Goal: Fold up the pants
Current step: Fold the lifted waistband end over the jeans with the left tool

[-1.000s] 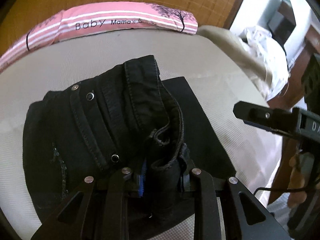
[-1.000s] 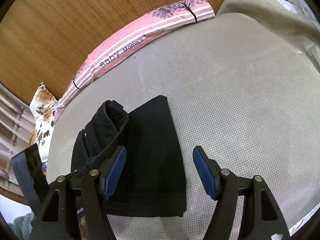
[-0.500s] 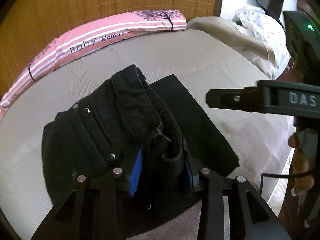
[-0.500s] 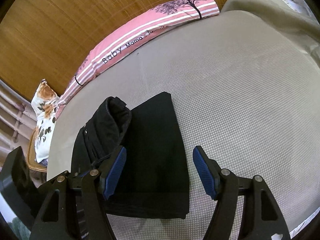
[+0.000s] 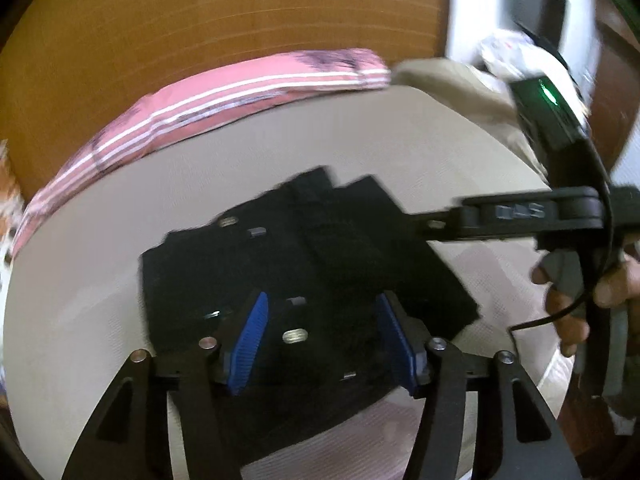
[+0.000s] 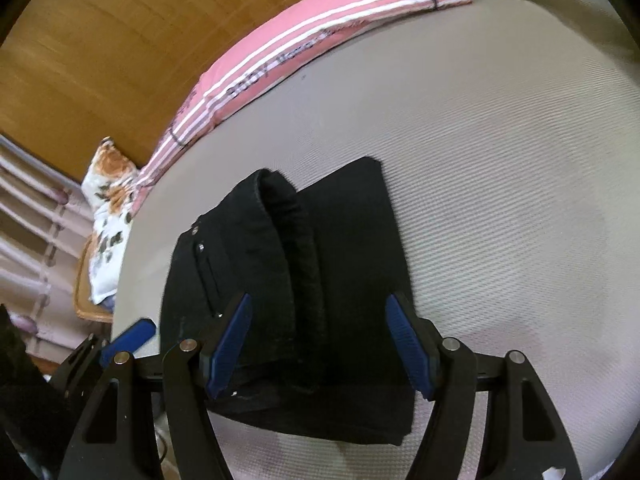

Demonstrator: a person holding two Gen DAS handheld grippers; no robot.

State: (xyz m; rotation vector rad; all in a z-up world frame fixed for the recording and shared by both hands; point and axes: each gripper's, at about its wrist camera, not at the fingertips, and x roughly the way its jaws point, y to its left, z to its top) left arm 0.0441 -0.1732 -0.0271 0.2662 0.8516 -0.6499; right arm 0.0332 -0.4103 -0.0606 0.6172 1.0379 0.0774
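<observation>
The black pants [image 5: 320, 272] lie folded in a compact rectangle on the beige mattress [image 5: 280, 152]. The waistband part with metal studs lies on top of the folded legs. My left gripper [image 5: 324, 332] is open just above the near end of the pants, with nothing between its blue pads. In the right wrist view the pants [image 6: 304, 280] show a thick rolled fold ridge in the middle. My right gripper [image 6: 320, 340] is open over their near edge and holds nothing. The right gripper also shows at the right of the left wrist view [image 5: 520, 216].
A pink striped pillow [image 6: 320, 44] lies along the wooden headboard [image 6: 100, 40]. A floral cushion [image 6: 108, 208] sits on a chair at the left bed edge. A beige blanket [image 5: 448, 80] and white cloth are heaped at the far right corner.
My left gripper has opened and let go of the waistband, which now lies flat on the folded legs. Both grippers have shifted; the left view is motion-blurred.
</observation>
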